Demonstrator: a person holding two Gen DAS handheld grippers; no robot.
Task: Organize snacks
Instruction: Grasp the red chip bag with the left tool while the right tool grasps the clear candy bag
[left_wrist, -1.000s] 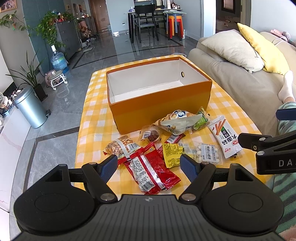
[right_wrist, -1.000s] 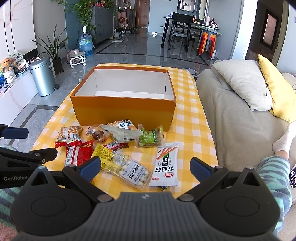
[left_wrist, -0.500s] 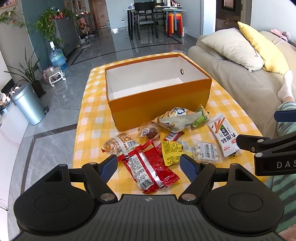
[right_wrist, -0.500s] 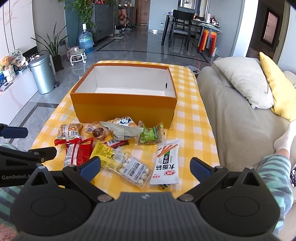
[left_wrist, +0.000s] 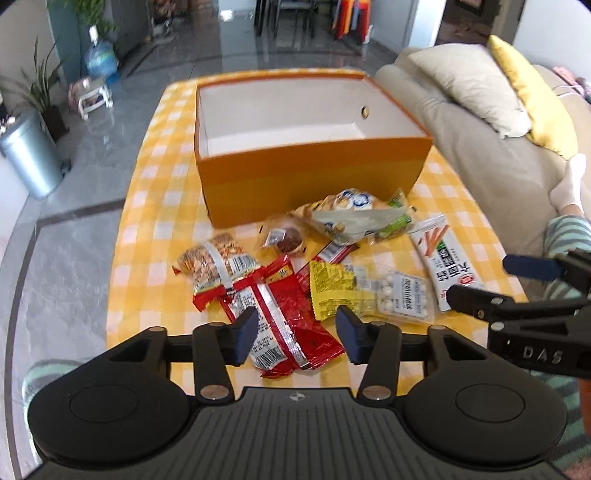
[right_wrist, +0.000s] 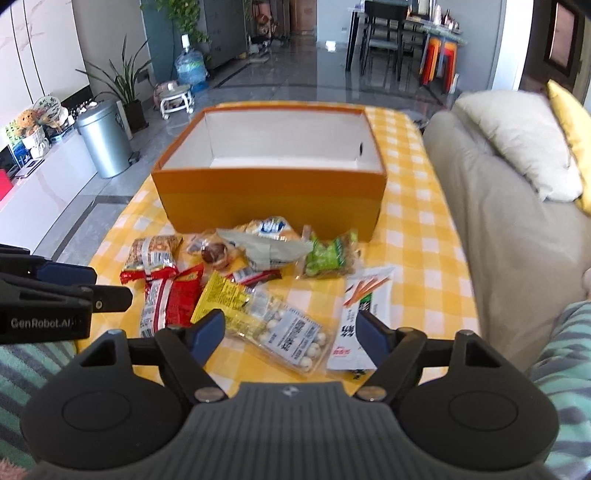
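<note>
Left wrist view shows the clearest change: the left hand-held gripper (left_wrist: 295, 338) is now lower and closer to the snacks than a second ago, and its fingers stand less wide apart than before. They frame the near end of the red packet (left_wrist: 291, 325), but they do not touch it, so nothing is held.

In the right wrist view, the right hand-held gripper (right_wrist: 290, 334) has also come down and forward. Its fingers are apart too, a little narrower than before, over the clear bag of white balls (right_wrist: 291, 332), with the white stick pack (right_wrist: 360, 314) beside the right finger.

All snacks lie on the checked counter (left_wrist: 147, 192) in front of the orange box (left_wrist: 314, 181). What shows of the box's inside has no snack in it. The snacks themselves have not moved.

I judge that the approach is ending and the first picks are near: red packet for the left, bag of balls for the right. The packets overlap, so a neighbour may be lifted too.
</note>
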